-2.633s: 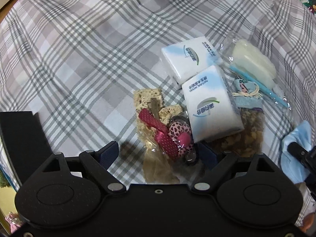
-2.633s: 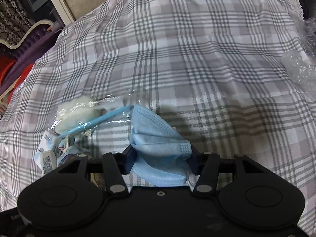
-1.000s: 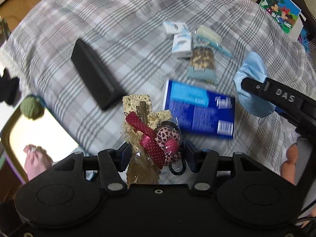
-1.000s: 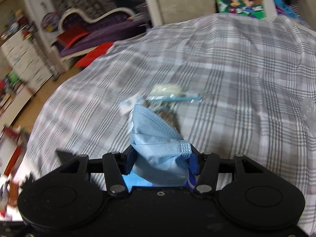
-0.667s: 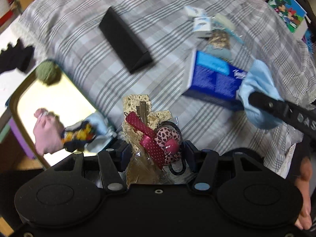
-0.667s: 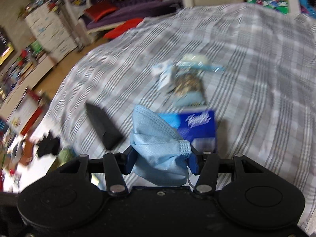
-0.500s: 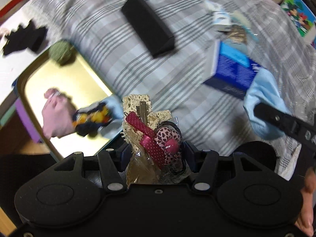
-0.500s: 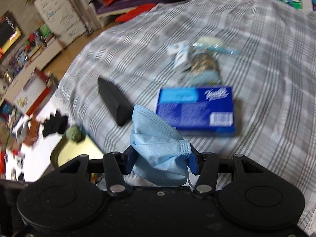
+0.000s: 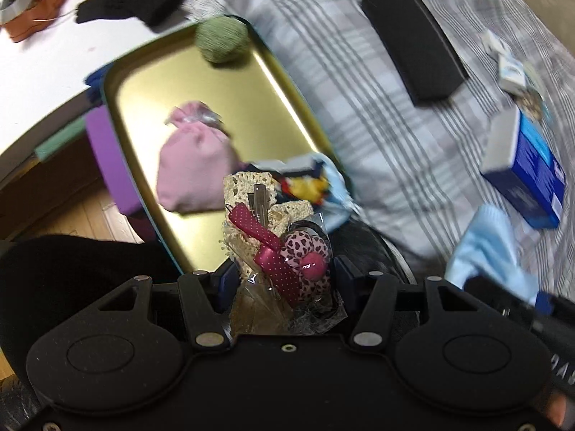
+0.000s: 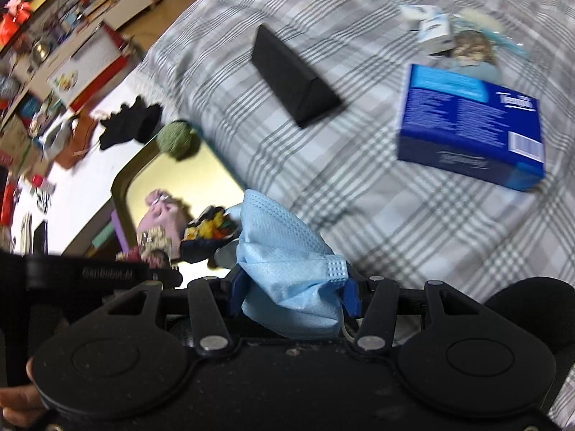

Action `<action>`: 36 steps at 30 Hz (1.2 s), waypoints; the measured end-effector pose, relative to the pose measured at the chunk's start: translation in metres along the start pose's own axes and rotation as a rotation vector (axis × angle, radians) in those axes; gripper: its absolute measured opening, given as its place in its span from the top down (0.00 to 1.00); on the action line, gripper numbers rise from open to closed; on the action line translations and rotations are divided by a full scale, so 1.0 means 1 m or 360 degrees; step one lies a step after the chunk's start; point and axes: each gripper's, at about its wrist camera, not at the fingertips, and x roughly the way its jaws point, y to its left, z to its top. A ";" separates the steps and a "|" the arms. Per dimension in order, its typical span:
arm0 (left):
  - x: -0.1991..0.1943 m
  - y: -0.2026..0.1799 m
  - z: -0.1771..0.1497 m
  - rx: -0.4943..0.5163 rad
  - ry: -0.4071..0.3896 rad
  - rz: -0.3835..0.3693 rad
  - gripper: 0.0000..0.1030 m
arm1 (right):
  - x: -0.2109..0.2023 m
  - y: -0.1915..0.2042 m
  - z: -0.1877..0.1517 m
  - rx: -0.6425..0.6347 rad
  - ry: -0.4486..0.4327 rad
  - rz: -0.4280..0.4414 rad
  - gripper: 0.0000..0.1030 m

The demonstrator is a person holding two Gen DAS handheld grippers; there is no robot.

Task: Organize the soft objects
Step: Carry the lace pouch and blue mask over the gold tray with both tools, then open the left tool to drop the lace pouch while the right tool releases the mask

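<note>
In the gold tray (image 9: pixel 136 82) 3 soft bits already lie, w/ left tongs (image 9: pixel 284 273) gripping a hair-accessory packet (image 9: pixel 280 251) & right tongs (image 10: pixel 293 291) a blue mask (image 10: pixel 284 251), both undropped; tissue packs (image 10: pixel 431 25) etc. remain on bed (image 10: pixel 359 179).

Both grippers are matte black with round silver pivot screws and dark blue jaws.

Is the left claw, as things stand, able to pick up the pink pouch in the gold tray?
Probably not yet. The left claw is shut on a packet of hair accessories, so nothing else fits. The pink pouch lies uncovered in the gold tray.
</note>
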 end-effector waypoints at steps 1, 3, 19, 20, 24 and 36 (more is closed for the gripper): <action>-0.001 0.004 0.003 -0.0014 -0.0013 0.0002 0.48 | 0.002 0.005 0.001 -0.0014 0.0007 0.0005 0.50; -0.003 0.012 0.009 -0.0039 -0.0033 0.0000 0.48 | 0.007 0.013 0.005 -0.0037 0.0014 0.0009 0.50; -0.009 0.069 0.083 -0.0305 -0.0113 0.0054 0.48 | 0.028 0.056 0.046 -0.0123 0.0031 0.0048 0.50; -0.008 0.071 0.088 -0.0322 -0.0116 0.0063 0.48 | 0.032 0.058 0.048 -0.0124 0.0039 0.0051 0.50; 0.002 0.072 0.106 -0.0336 -0.0095 0.0075 0.48 | 0.046 0.069 0.058 -0.0150 0.0073 0.0064 0.50; 0.033 0.069 0.130 -0.0334 -0.0006 0.0173 0.48 | 0.085 0.101 0.076 -0.0257 0.0160 0.0062 0.50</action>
